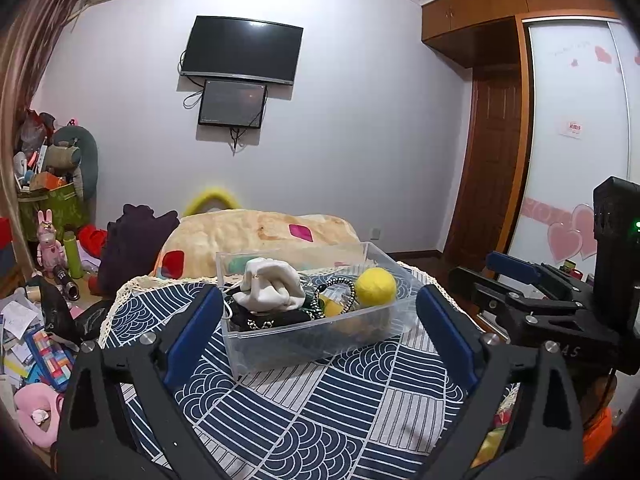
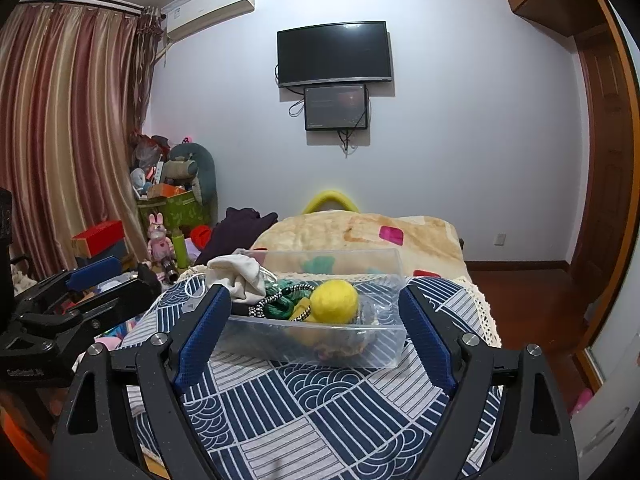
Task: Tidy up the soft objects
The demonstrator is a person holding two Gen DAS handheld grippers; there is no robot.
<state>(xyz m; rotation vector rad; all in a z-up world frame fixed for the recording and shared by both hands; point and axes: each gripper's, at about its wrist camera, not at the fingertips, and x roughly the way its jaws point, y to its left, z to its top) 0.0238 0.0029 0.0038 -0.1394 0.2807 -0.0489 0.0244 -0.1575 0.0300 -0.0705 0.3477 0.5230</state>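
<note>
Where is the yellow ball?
The yellow ball sits inside the clear box on the table, right of the white cloth pouch, in both views.

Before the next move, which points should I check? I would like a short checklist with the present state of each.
1. Left hand-held gripper open and holding nothing: ok.
2. Right hand-held gripper open and holding nothing: ok.
3. Clear plastic bin resting flat on the patterned tablecloth: ok.
4. Yellow ball and white pouch inside the bin: ok.
5. Soft objects still waiting on the tablecloth in front of the bin: none visible; behind the bin, cannot tell.
</note>
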